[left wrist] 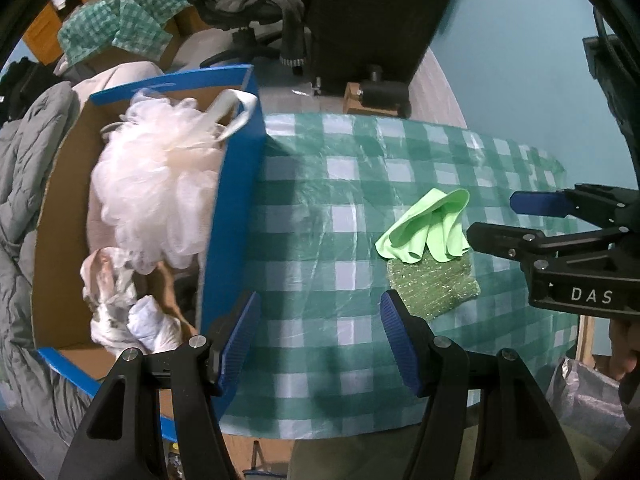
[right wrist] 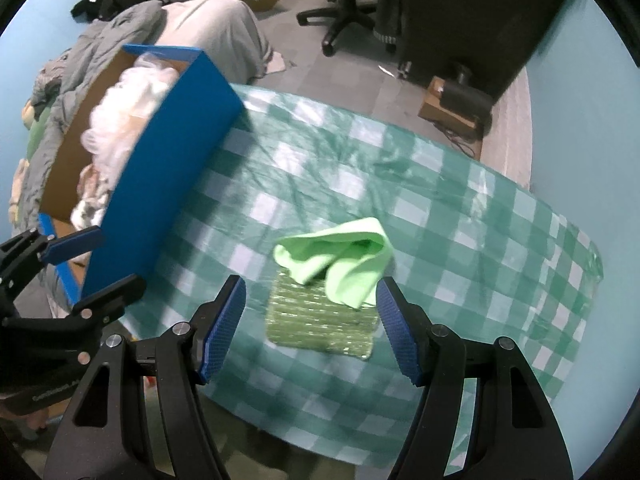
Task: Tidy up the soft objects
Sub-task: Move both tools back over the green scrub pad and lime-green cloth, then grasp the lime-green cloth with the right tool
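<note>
The bench [left wrist: 360,184] is being shown covered by a green and white checked cloth, seen from above by both cameras. A blue box [left wrist: 232,200] with a brown cardboard inside is being kept at the left end of the bench. The box is being filled by a white mesh bath puff [left wrist: 156,184] with a white strap at its far side, and by crumpled pale rags [left wrist: 120,304] at its near end.

Towards the right part of the bench, well apart from the box, a light green cloth [right wrist: 340,256] is being seen crumpled and lying partly over the far edge of a green glittery scrubbing pad [right wrist: 320,320], which is lying flat on the checked cover.

The left claw [left wrist: 320,340] is being held over the bench just right of the box's blue wall, with its blue pads [left wrist: 240,336] parted about halfway and nothing between them. The right claw [right wrist: 310,328] is being held above the scrubbing pad, its jaws likewise parted to a middling width; the pad and the cloth are being framed between the pads [right wrist: 224,324], but contact cannot be told, and nothing is being gripped.

Beyond the bench a grey quilt [right wrist: 80,60], an office chair [right wrist: 344,4] and a dark cabinet [right wrist: 472,12] are being seen on the floor side of the room.
</note>
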A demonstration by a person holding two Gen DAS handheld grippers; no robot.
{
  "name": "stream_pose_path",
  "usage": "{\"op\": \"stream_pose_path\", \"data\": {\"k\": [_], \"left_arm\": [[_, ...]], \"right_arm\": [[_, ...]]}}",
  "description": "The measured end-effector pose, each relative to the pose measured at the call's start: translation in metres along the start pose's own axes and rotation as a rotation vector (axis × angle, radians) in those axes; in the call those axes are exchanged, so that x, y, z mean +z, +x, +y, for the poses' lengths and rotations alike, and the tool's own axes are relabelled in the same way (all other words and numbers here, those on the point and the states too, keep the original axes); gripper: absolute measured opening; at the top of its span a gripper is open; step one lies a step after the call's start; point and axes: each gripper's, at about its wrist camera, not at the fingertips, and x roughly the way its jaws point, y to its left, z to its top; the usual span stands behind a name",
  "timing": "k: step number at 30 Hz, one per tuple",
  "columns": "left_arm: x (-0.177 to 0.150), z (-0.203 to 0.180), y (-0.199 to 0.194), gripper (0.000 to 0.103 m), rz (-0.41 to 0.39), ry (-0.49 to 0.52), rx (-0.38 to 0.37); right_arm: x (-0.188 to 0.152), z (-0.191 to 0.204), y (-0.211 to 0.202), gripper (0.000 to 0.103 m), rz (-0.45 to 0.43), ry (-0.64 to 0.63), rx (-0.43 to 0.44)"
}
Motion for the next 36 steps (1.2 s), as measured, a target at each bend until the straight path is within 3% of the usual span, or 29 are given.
{"op": "stream_pose_path", "data": {"k": [17,32,35,36], "left_arm": [[0.019,-0.009,0.062,0.064,0.056,0.004,0.016],[0.032,-0.014,0.093,0.064,0.075,0.017,0.014],[0.03,-0.015,0.095,0.064,0.078,0.023,0.019],[0.03,-0.015,0.095,0.064,0.08,0.025,0.019]], "right_arm": [[0.014,-0.025,0.046,0.075,0.033,0.078,0.044],[0.025,-0.03,0.1,0.075,0.079,0.101,-0.05],[0.023,-0.028,0.104,0.071,0.082,0.099,-0.06],[0.022,-0.027,0.106,0.063,0.088,0.097,-0.068]]}}
